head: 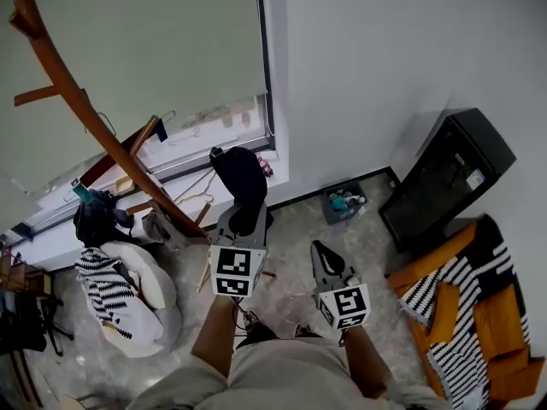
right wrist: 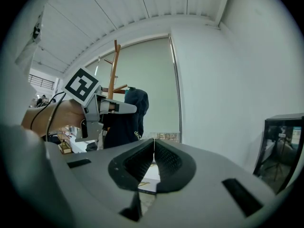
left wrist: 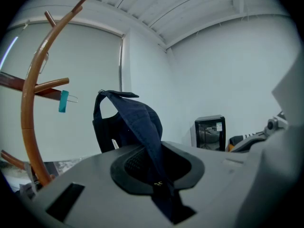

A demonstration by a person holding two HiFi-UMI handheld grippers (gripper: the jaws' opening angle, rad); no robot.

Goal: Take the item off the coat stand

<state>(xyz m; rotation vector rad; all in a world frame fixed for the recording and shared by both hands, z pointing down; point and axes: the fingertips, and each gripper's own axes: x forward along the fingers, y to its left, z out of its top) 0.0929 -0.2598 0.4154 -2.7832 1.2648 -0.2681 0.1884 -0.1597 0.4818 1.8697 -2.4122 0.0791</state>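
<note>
A dark navy cap (head: 240,176) hangs clear of the wooden coat stand (head: 94,126), to its right. My left gripper (head: 242,218) is shut on the cap's fabric. In the left gripper view a fold of the cap (left wrist: 137,122) runs down between the jaws of the left gripper (left wrist: 156,175), with the coat stand (left wrist: 29,108) off to the left. My right gripper (head: 324,260) sits lower right of the left one, shut and empty. In the right gripper view the right gripper (right wrist: 153,152) has its pads touching, and the left gripper (right wrist: 116,108) holds the cap (right wrist: 126,115) in front of the coat stand (right wrist: 114,61).
A black cabinet (head: 447,178) stands by the wall at right, with orange and striped cloth (head: 474,314) below it. A small bin (head: 344,202) sits at the wall's foot. A white beanbag with striped fabric (head: 124,293) lies left. A teal clip (left wrist: 63,101) hangs from the stand.
</note>
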